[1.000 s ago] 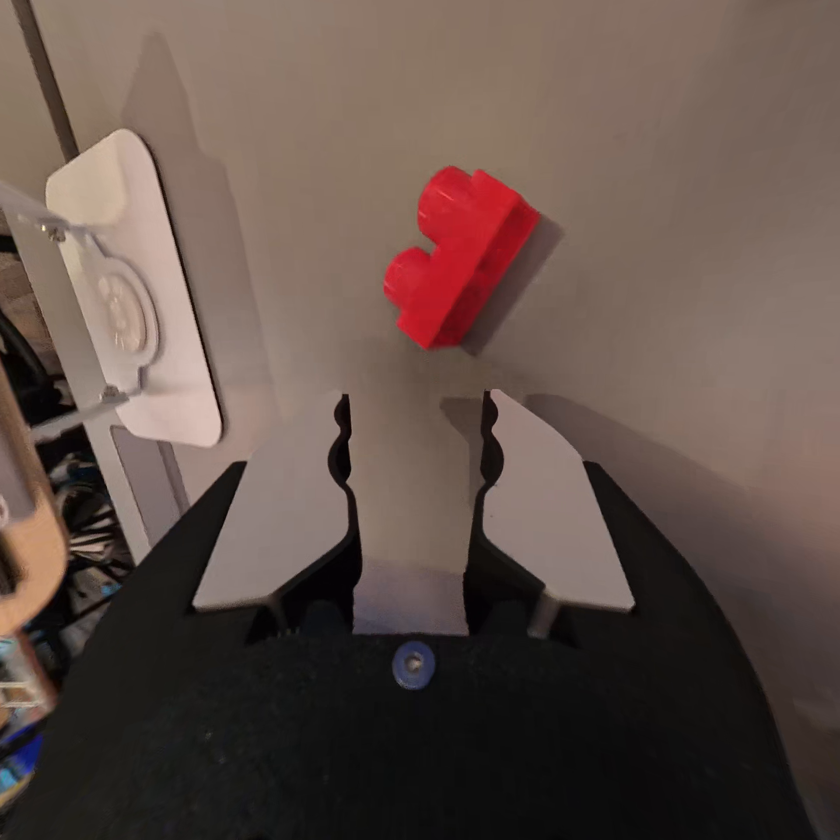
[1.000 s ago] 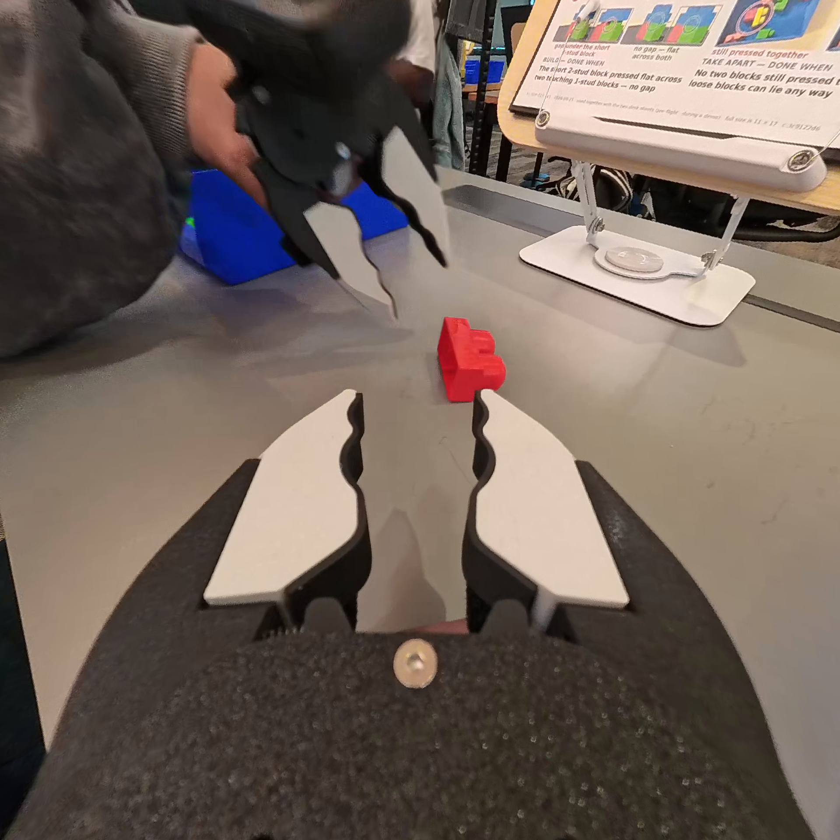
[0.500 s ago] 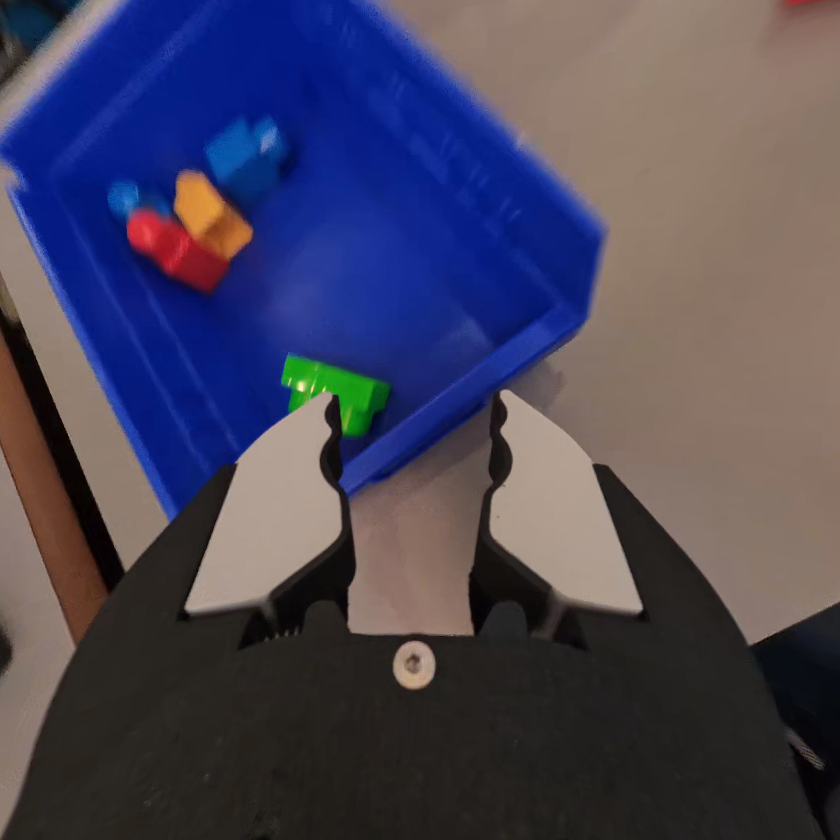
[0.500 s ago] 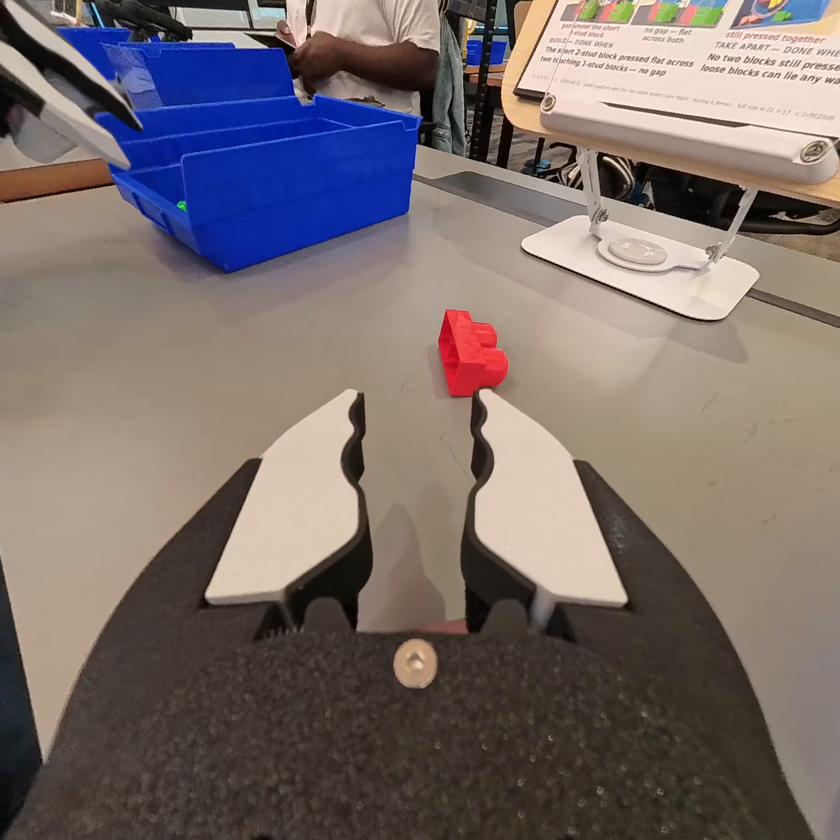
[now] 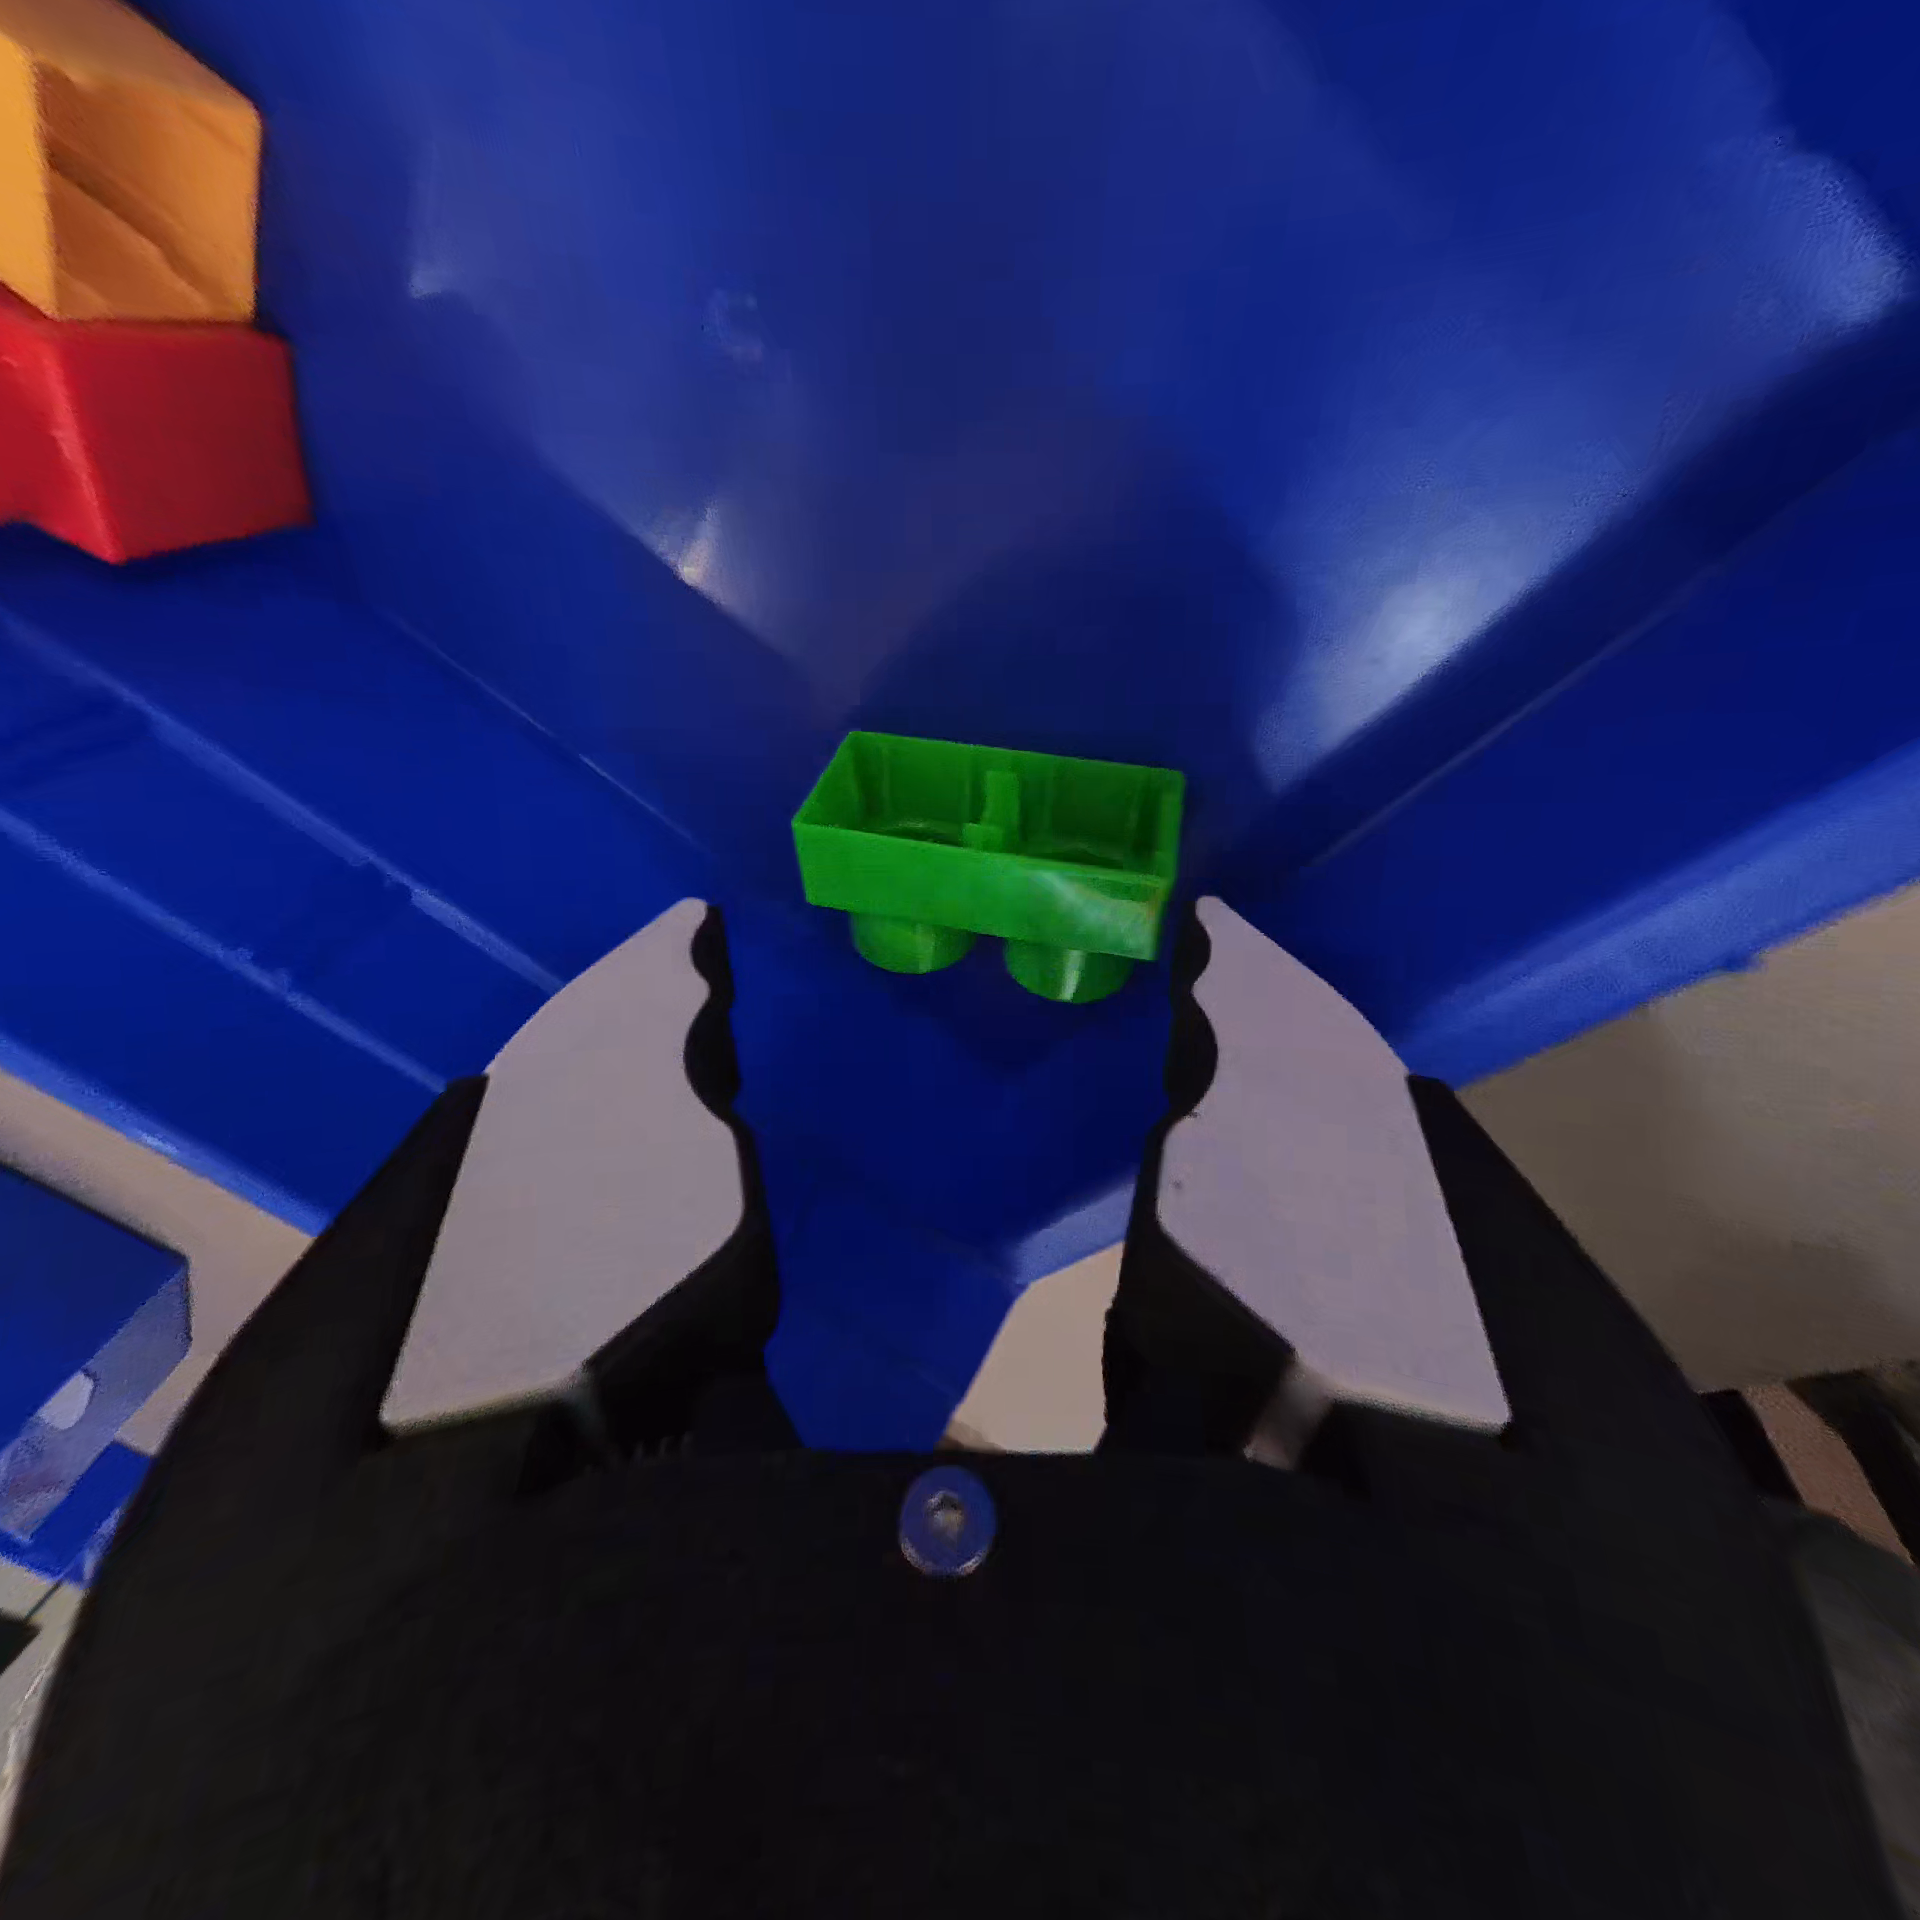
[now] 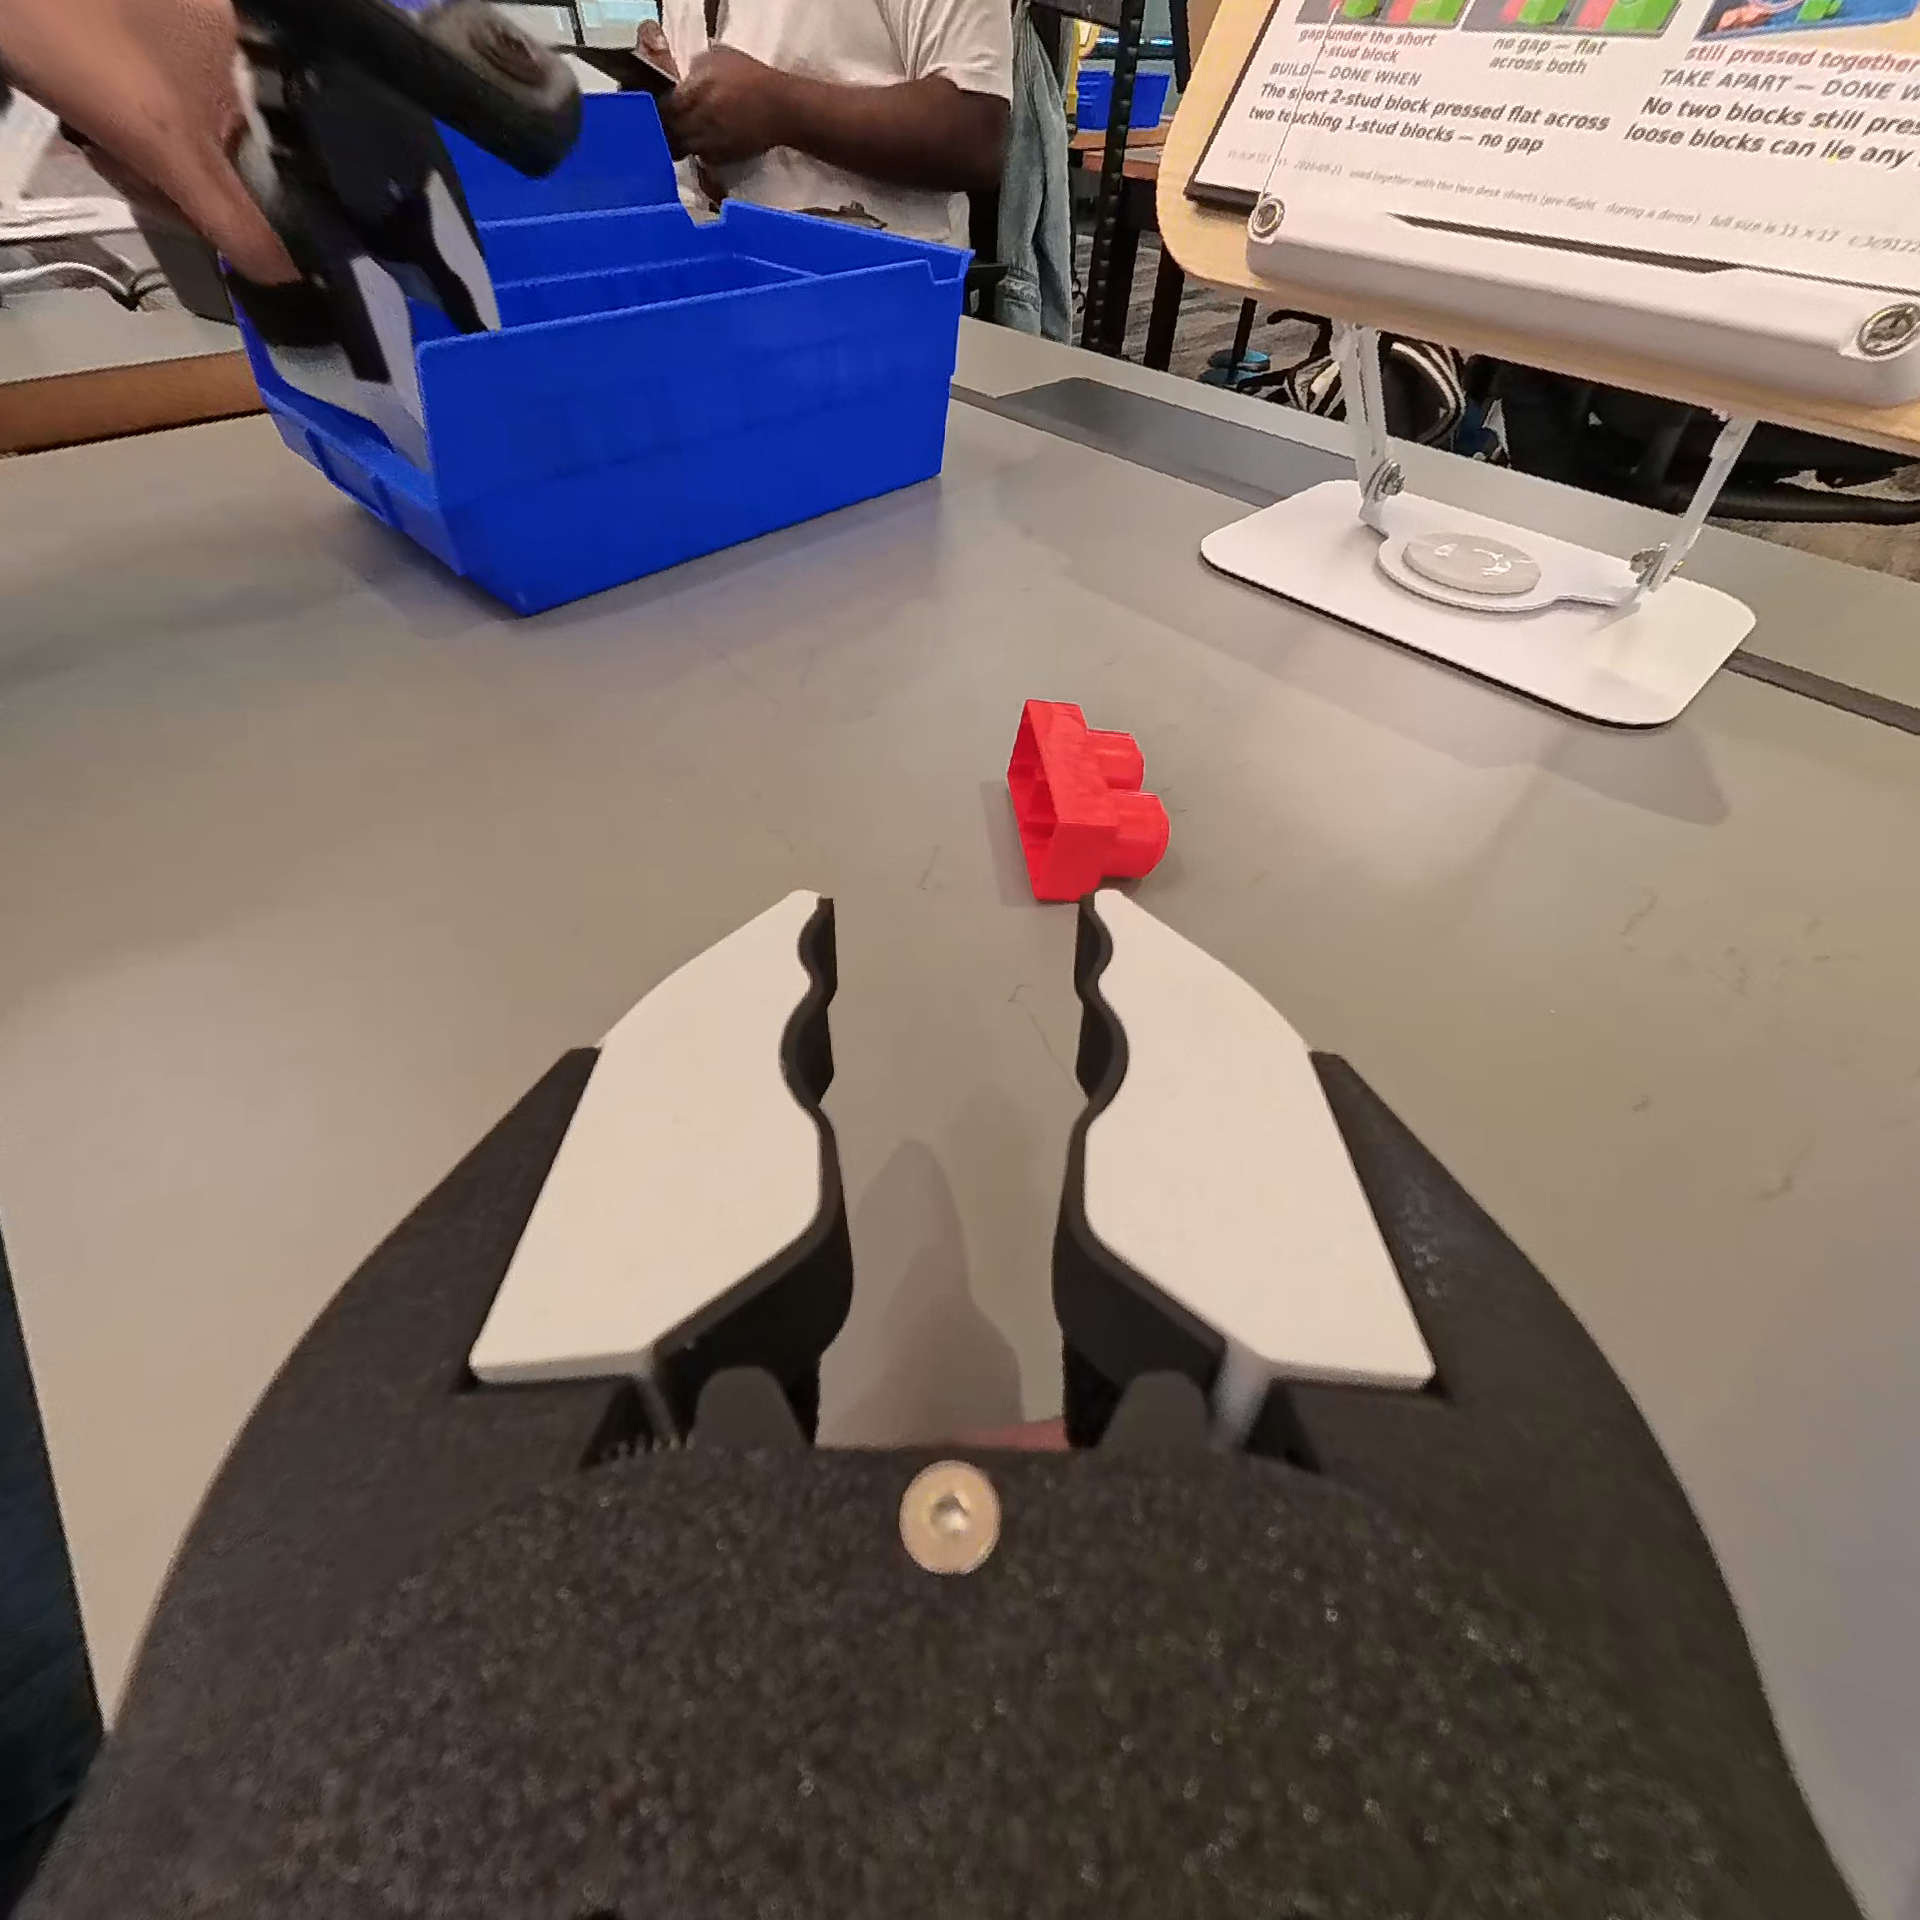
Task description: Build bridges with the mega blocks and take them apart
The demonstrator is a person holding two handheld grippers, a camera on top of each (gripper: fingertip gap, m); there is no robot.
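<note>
Left gripper [image 5: 951, 935], jaws spread, empty, should straddle the upturned green two-stud block [image 5: 987, 862] dead ahead between its tips, squeezing the short ends squarely.

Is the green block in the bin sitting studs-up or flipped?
Flipped or tipped: the green block shows its hollow underside, with both studs pointing toward the left gripper, which is open and not touching it.

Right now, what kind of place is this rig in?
Probably a lab or workshop data-collection station, not a home: a grey table with a blue parts bin, an instruction sheet on a white stand, and a person standing behind among racks.
</note>
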